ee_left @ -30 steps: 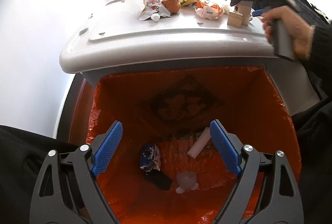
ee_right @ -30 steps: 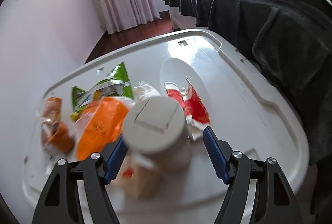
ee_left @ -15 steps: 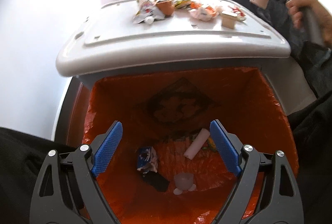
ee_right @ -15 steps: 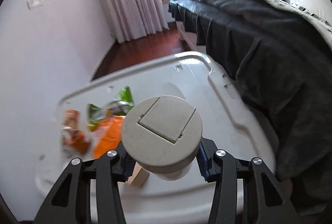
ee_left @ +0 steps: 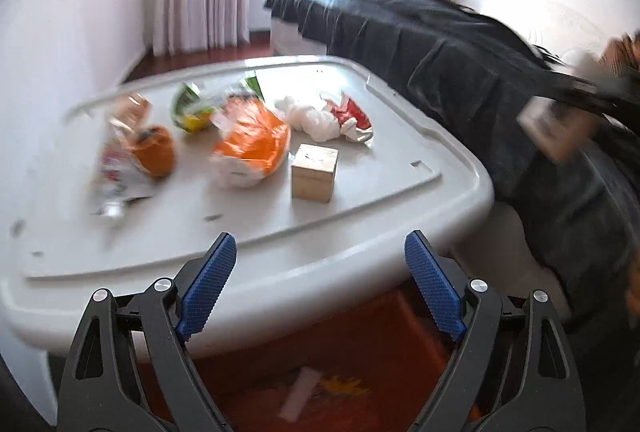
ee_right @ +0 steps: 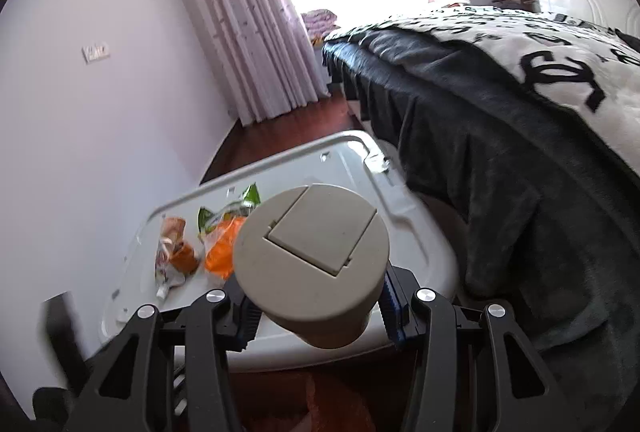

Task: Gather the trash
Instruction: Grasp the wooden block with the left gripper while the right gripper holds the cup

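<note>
Now we should carry the tub [ee_right: 316, 264] over the orange-lined bin [ee_left: 360, 344] below the white lid [ee_left: 360, 216] before letting go. Our right tongs [ee_right: 320, 308] clamp it; our left tongs [ee_left: 320, 288] gape wide, empty, facing the wrappers [ee_left: 248, 140].

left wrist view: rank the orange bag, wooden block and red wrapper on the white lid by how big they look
1. orange bag, clearly largest.
2 and 3. wooden block and red wrapper look about alike; the block sits nearer the camera and the picture is blurred, so I would not rank them.
</note>
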A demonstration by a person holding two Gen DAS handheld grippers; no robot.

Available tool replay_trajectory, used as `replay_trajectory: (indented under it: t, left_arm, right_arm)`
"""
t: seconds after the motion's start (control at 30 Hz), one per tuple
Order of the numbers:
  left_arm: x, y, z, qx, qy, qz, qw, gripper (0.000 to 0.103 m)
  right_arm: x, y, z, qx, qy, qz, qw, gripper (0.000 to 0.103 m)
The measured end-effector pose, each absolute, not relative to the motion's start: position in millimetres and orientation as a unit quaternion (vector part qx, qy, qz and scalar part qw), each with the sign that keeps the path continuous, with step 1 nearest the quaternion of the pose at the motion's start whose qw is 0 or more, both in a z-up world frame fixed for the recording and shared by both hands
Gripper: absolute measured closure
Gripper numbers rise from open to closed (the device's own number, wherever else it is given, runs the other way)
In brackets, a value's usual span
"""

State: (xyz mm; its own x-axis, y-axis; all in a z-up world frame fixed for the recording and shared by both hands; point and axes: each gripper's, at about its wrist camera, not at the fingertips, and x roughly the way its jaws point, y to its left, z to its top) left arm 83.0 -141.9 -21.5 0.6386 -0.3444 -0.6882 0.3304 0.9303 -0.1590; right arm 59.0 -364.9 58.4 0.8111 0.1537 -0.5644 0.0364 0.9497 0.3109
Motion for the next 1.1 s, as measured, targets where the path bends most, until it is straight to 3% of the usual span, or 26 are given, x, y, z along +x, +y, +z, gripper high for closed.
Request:
replay_trajectory:
  t: [0.37,0.57,0.6,0.67,0.7,1.1]
  left_arm:
    - [150,-162,-57,-0.053,0.411,-0.163,0.895,0.019]
    - [170,-198,-65,0.036,0.417,-0.119,0.901,0.02]
    - [169,-202,-66,0.049,0.411,-0.115,0.903,0.023]
    - [166,-208,-65,0.052,0.394,-0.134,0.908,0.055]
    - [165,-209,-65,0.053,0.391,-0.138,0.908,0.067]
    - [121,-176,-35,0.034,0.377,-0.14,0.915,0.067]
  right_arm:
    - [46,-387,64,0.202,0.288,0.052,0.935,0.055]
    - [48,-394,61,0.223,0.296,0.057,0.927,0.055]
    - [48,-393,60,0.223,0.299,0.057,0.926,0.055]
    - [51,-393,60,0.222,0.3,0.056,0.926,0.055]
    - [51,-392,59,0.221,0.301,0.056,0.926,0.055]
    - [69,-372,53,0.202,0.325,0.056,0.922,0.055]
